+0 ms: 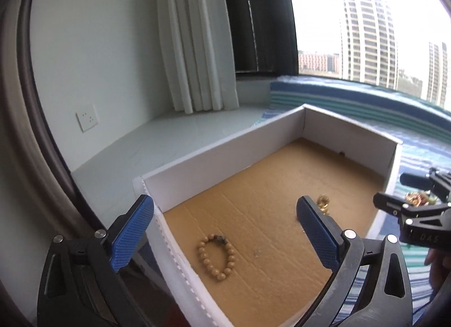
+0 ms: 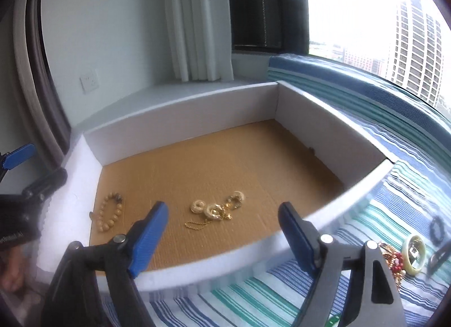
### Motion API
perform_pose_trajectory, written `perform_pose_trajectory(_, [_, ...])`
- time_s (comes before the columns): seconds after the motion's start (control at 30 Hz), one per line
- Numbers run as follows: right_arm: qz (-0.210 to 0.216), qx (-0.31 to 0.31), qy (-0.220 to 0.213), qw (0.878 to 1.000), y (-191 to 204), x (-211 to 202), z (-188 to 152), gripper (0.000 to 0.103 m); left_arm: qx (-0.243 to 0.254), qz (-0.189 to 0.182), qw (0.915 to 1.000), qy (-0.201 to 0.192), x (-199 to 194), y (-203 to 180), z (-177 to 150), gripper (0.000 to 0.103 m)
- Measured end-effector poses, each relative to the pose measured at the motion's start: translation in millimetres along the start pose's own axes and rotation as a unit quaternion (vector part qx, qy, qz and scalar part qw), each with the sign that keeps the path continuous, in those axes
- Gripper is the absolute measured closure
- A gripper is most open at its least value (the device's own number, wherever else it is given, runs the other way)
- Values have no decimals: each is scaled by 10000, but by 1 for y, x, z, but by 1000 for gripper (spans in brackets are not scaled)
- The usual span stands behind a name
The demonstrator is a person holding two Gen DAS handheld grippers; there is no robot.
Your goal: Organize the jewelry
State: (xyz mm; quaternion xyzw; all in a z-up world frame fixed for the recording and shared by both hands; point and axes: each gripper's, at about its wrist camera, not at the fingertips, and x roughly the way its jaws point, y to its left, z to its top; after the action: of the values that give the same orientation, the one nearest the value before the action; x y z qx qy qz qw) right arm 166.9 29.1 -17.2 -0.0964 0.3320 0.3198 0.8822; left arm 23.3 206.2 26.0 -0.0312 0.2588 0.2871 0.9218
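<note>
A white box (image 1: pixel 225 146) with a brown cardboard floor holds a tan bead bracelet (image 1: pixel 216 256) near its left front. In the right wrist view the box (image 2: pixel 183 107) also holds the bracelet (image 2: pixel 110 211) and a gold chain with cream rings (image 2: pixel 217 210). My left gripper (image 1: pixel 225 228) is open and empty above the box's front left corner. My right gripper (image 2: pixel 222 234) is open and empty over the box's front wall. More jewelry (image 2: pixel 394 259) and a pale green bangle (image 2: pixel 414 253) lie on the striped cloth to the right of the box.
A blue, green and white striped cloth (image 2: pixel 253 298) covers the surface under the box. A dark bracelet (image 2: pixel 438 228) lies at the far right. A white sill (image 1: pixel 169 135), curtain (image 1: pixel 194 45) and window stand behind the box.
</note>
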Motion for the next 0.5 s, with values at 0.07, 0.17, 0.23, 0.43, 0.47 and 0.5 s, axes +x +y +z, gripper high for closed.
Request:
perform_pose_trajectory(0.07, [-183,105,-125,9997,-13,-25,-9,20,-139,-396,9991,-118,-13,-8,5,1])
perform_pose_trajectory(0.17, [-555,283,-196,9979,-34,-58,-30,20,-206,-1028,9945,1,-26,-30,1,1])
perform_pose_trajectory(0.23, [-846,406,-216,9954,-49,-79,-48,20,-95,-1479,9887,208,-29,-49,-5,1])
perform_pose_trajectory(0.43, [-1834,930,-27,9786,-96,-133,-116,20,646,-2374,9664,745,-32,-123,-44,1])
perform_pose_trajectory(0.47, [-1977,1037,30,9748,-102,-140,-128,20,787,-2438,9628,858,-33,-137,-55,1])
perform_pose_trajectory(0.5, [-2115,1136,91,9707,-107,-146,-141,20,908,-2490,9593,970,-30,-147,-63,1])
